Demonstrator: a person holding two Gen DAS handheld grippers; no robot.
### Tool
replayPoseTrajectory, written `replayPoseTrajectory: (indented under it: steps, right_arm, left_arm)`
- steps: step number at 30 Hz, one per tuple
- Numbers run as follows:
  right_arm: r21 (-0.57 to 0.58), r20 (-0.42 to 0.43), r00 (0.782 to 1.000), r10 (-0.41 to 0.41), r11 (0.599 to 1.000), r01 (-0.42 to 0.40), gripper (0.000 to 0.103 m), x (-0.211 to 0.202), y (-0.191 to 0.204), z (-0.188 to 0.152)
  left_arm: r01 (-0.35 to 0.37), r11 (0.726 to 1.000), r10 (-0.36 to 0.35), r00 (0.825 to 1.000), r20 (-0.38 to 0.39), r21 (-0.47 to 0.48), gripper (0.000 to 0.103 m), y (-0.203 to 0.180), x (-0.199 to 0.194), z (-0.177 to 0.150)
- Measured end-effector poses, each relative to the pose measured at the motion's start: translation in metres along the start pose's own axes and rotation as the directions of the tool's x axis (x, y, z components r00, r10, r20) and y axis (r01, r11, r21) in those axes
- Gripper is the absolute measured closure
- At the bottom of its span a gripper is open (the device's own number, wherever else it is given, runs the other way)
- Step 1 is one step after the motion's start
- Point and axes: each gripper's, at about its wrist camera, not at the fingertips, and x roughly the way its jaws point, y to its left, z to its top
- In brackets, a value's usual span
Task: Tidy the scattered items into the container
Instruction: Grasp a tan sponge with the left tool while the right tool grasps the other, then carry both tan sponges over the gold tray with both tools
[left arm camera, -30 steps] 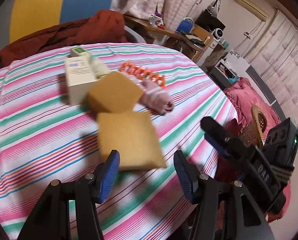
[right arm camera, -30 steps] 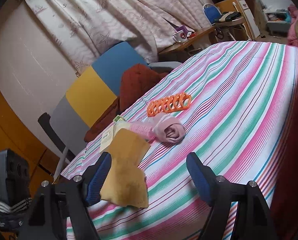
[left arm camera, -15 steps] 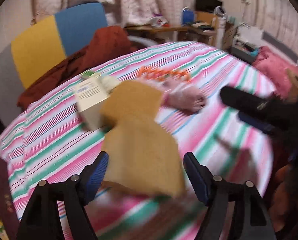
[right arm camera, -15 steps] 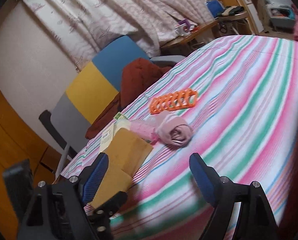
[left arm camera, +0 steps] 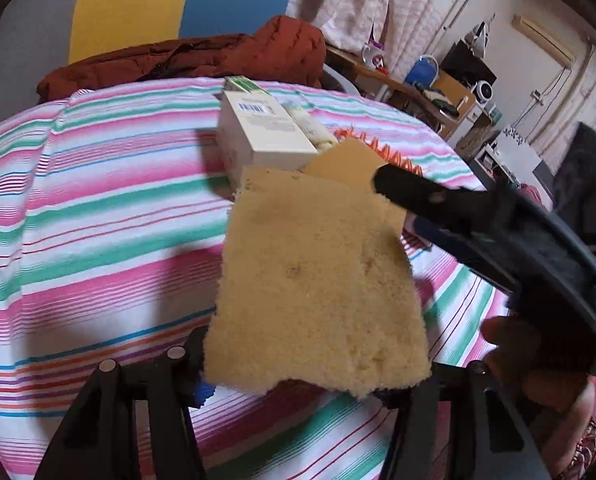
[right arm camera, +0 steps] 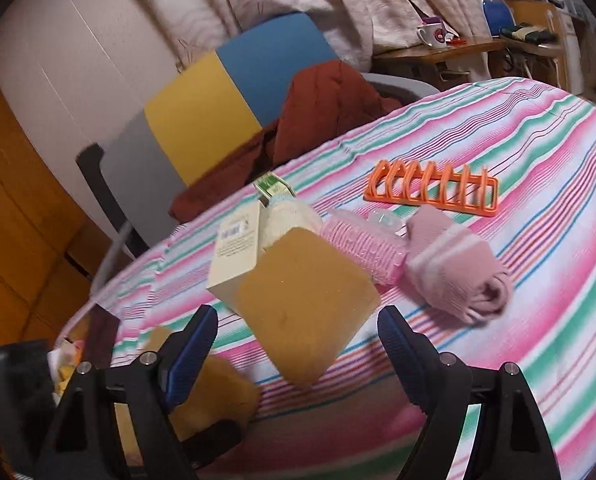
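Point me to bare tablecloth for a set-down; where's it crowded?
Bare: striped tablecloth right of the rolled pink sock and orange rack, and the stretch left of the white box. Crowded: box, sponges, pink roller and sock bunch together mid-table.

Left claw (left arm camera: 294,384) closing on yellow sponge (left arm camera: 314,284) — white box (left arm camera: 264,136) behind

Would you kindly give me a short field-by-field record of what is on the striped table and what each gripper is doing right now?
surface: striped tablecloth
near sponge: yellow sponge, lifted between the left gripper fingers, jaws closing
second sponge: tan sponge, in front of the right gripper, jaws open
box: white carton, behind the tan sponge
other items: orange rack, pink rolled sock, pink roller
container: not visible
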Motion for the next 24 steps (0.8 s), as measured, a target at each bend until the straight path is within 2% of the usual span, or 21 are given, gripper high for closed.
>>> replayPoseTrajectory:
  steps: [3,5,7,8,18,24]
  right_arm:
    - [0.048,-0.012,1.0,0.023,0.999,-0.022,0.02,0.011,-0.001,0.001]
    - [0.053,-0.016,1.0,0.005,0.999,-0.004,0.021,0.017,0.0,0.001]
    - [0.035,-0.011,1.0,-0.026,0.999,0.026,0.038,0.017,0.003,0.0]
    - [0.022,-0.015,0.999,-0.038,0.999,0.039,0.055,0.018,0.003,-0.001]
    - [0.043,0.004,1.0,-0.004,0.999,0.004,0.066,-0.006,-0.002,-0.015]
    - [0.05,-0.004,1.0,0.027,0.998,-0.027,0.067,-0.024,0.003,-0.033]
  left_arm:
    - [-0.02,0.999,0.019,1.0,0.016,0.031,0.045,-0.002,-0.01,-0.004]
    - [-0.027,0.999,0.027,1.0,0.017,0.045,0.045,-0.003,-0.013,-0.008]
    - [-0.03,0.999,0.03,0.999,0.014,0.045,0.045,0.0,-0.016,-0.011]
    - [-0.03,0.999,0.029,1.0,0.011,0.039,0.045,0.002,-0.017,-0.013]
    - [-0.014,1.0,0.014,1.0,0.011,0.004,0.046,0.013,-0.024,-0.026]
    - [-0.013,1.0,0.013,1.0,0.017,-0.01,0.046,0.02,-0.032,-0.034]
